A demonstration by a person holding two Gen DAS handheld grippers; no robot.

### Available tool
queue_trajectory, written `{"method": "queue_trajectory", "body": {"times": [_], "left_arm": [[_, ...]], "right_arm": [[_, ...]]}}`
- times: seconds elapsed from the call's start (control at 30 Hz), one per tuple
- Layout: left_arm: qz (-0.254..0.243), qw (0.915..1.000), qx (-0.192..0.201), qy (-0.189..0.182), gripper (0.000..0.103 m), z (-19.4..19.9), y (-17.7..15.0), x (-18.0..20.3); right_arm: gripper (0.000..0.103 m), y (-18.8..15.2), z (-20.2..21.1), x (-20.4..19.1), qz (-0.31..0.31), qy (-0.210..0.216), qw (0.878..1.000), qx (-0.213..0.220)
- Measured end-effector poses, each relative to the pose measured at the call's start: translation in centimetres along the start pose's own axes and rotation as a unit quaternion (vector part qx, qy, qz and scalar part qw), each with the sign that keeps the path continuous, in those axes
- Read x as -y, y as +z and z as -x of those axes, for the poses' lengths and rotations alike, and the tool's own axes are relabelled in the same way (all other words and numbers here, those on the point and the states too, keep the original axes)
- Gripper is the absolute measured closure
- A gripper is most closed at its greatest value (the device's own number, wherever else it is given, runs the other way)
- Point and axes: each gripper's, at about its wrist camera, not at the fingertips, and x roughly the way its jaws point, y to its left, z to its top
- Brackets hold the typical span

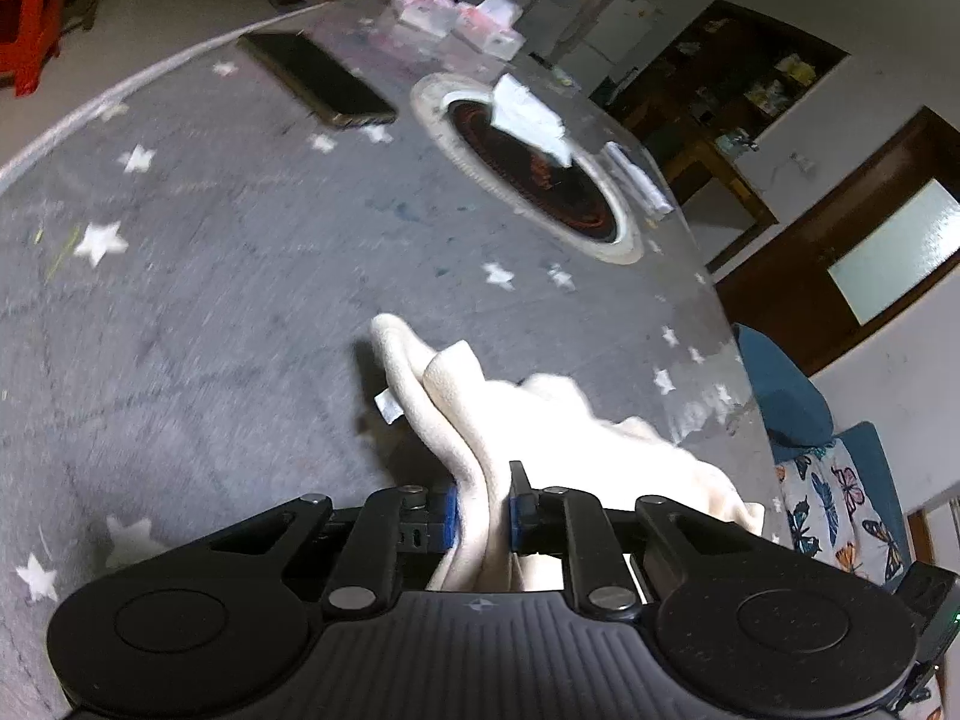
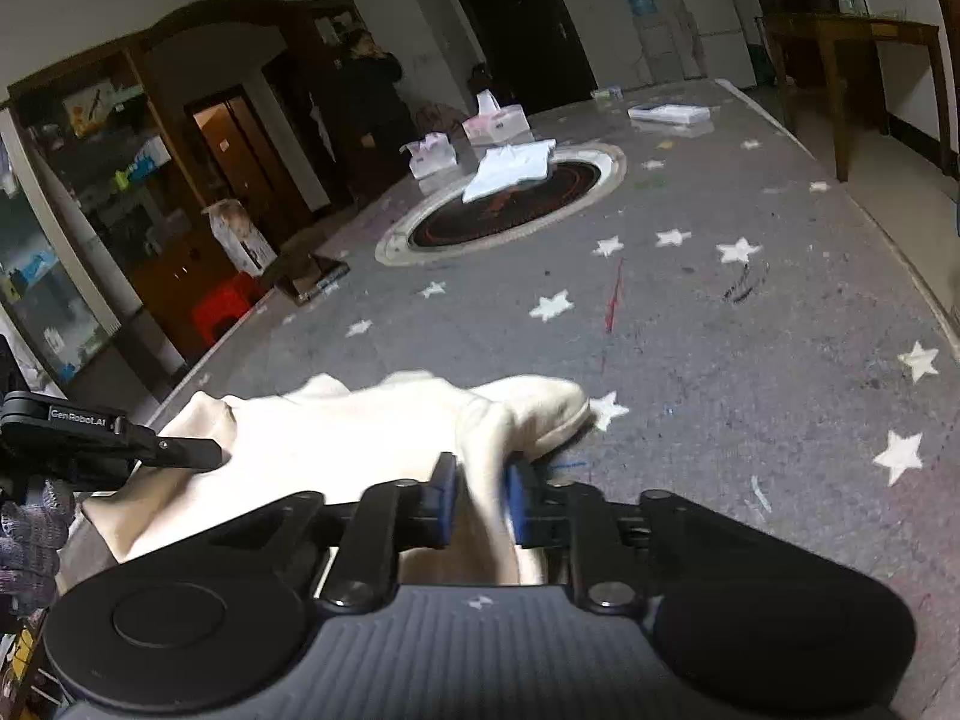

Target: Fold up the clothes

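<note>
A cream garment lies bunched over the grey star-patterned table cover. My left gripper is shut on a fold of it, with cloth passing between the blue pads. In the right wrist view the same cream garment stretches to the left, and my right gripper is shut on its near edge. The left gripper shows at the far left of that view, at the garment's other end. A small white label sticks out of the cloth.
A round inset burner with a white folded cloth on it sits mid-table. A dark phone and tissue packs lie farther off. A person stands beyond the table. A red stool stands on the floor.
</note>
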Motion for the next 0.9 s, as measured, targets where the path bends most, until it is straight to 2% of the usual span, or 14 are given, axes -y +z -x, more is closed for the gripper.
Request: {"method": "queue_trajectory", "body": {"times": [0.2, 0.47, 0.73, 0.9], "left_arm": [[-0.047, 0.9985, 0.012, -0.024, 0.088, 0.4, 1.4, 3.7], [-0.106, 0.9925, 0.012, -0.059, 0.088, -2.0, 3.1, 10.4], [-0.143, 0.9862, 0.001, -0.084, 0.088, -6.0, 3.7, 15.9], [-0.149, 0.9855, -0.01, -0.081, 0.088, -8.7, 3.6, 16.9]], "right_arm": [[0.093, 1.3, 2.7, -0.6, 0.011, 0.0, 0.999, 0.038], [0.093, 4.1, 6.8, 1.8, 0.022, -0.05, 0.995, 0.085], [0.093, 6.6, 8.8, 5.5, 0.027, -0.109, 0.988, 0.103], [0.093, 7.1, 8.4, 7.7, 0.024, -0.133, 0.986, 0.097]]}}
